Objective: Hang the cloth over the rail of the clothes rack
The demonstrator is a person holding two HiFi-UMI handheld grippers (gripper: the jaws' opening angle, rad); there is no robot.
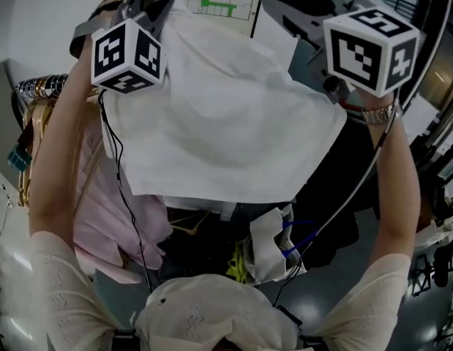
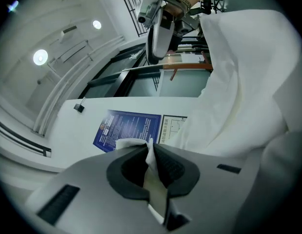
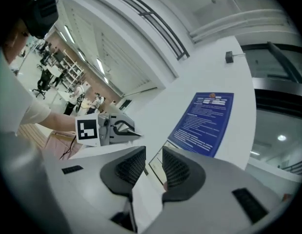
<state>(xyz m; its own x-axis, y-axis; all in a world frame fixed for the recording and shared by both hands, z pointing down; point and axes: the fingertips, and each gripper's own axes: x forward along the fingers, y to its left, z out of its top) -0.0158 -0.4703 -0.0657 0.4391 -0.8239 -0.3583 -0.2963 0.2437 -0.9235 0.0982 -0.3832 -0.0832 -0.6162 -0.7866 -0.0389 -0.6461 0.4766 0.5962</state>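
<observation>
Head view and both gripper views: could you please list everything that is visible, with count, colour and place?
white fabric cloth: one, white, spread in the air between both grippers
pink hanging garment: one, pink, lower left, below the cloth
gold-coloured clothes hangers: a bunch, count unclear, far left
dark garments: count unclear, black, below the cloth's right side
blue printed poster: one, blue, on the white wall
left hand-held gripper: one, grey, shut on a cloth edge
right hand-held gripper: one, grey, shut on the cloth
person's arms: two, raised, pale sleeves
</observation>
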